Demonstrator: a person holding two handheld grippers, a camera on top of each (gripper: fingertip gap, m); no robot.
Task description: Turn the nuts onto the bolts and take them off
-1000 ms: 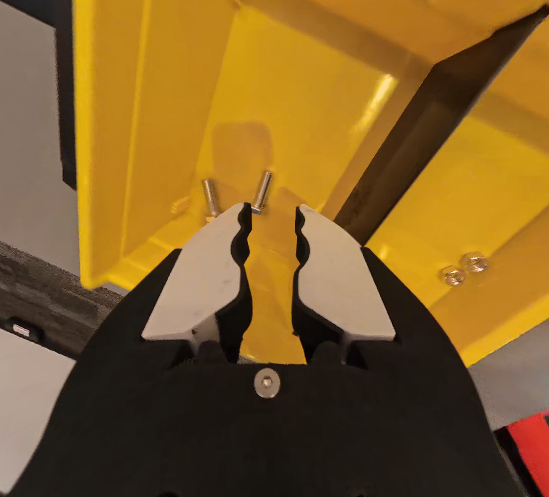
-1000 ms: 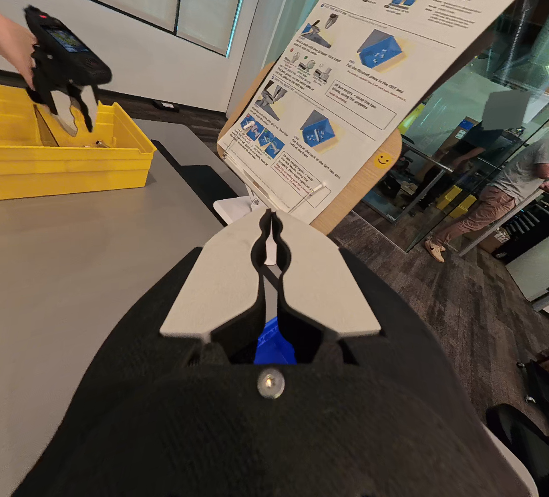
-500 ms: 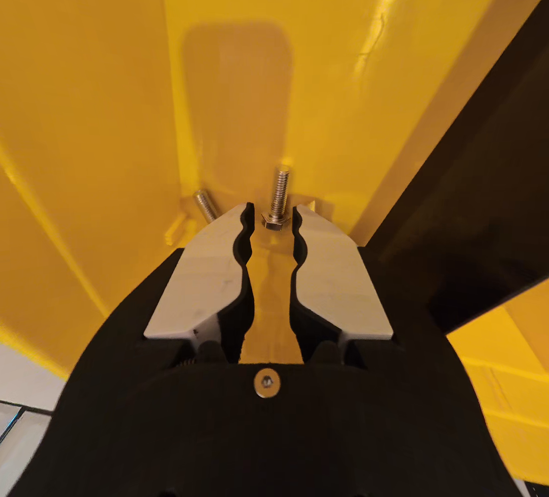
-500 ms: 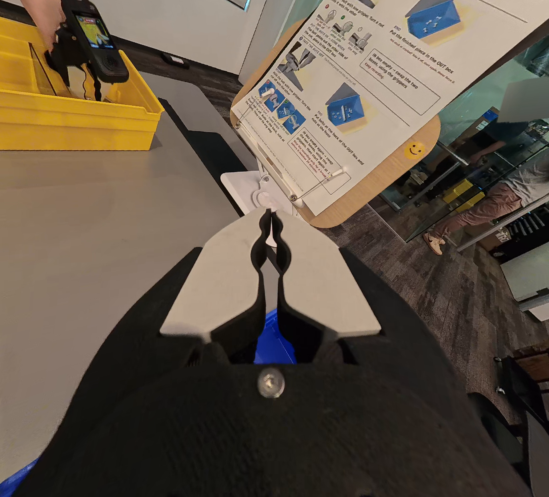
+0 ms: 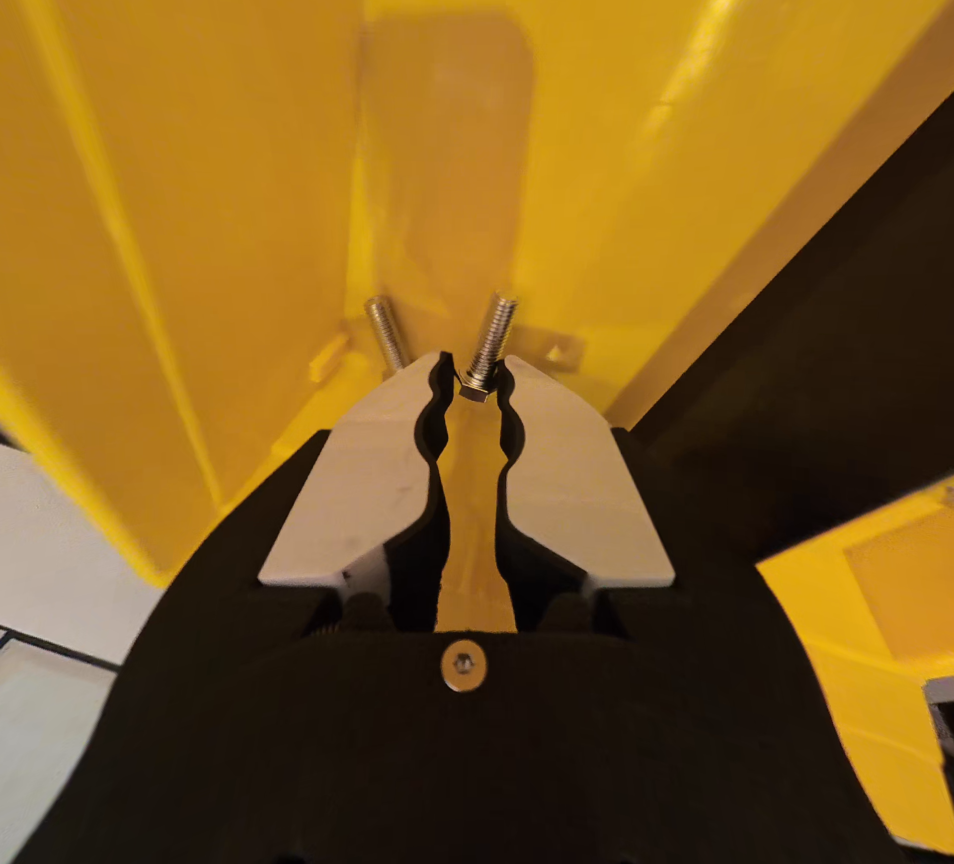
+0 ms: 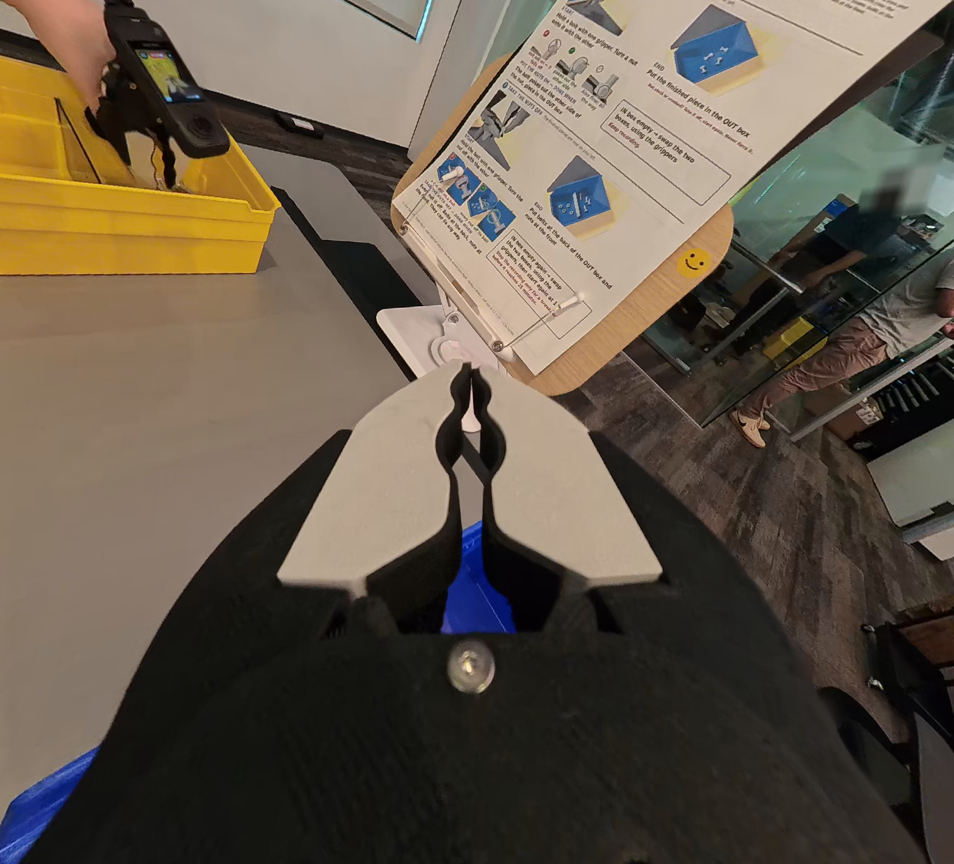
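- Gray table [image 6: 155, 400]: fills the left half of the right wrist view, from abt 7 to 10 o'clock.
- Instruction board [image 6: 645, 157]: a printed sheet on a rounded wooden panel, tilted, on a white stand at the table's far edge, abt 1 o'clock from the right tongs.
- Yellow bin [image 6: 129, 230]: sits on the table at abt 10 o'clock in the right wrist view; a dark divider [image 5: 774, 374] splits it into compartments. In the left wrist view its yellow walls [image 5: 206, 168] fill most of the picture.
- Blue bin [image 6: 477, 581]: only bits show, under and behind the right tongs at 6 o'clock.
- Left tongs [image 5: 474, 366]: down inside the yellow bin, in the compartment left of the divider. Jaws narrowed but not closed, one on each side of a bolt's head; a sliver of gap shows on the left side, so can't tell if it's gripped. Also seen far off in the right wrist view [image 6: 155, 168], held by a hand [image 6: 77, 49].
- Right tongs [image 6: 471, 374]: over the table's near edge, tips touching, holding nothing.
- Bolt [image 5: 488, 343]: head between the left tongs' tips, threaded shank pointing to 12–1 o'clock toward the bin's corner.
- Second bolt [image 5: 384, 338]: just beside at 11 o'clock, lying in the corner, lower end hidden behind the left finger [image 5: 377, 467].
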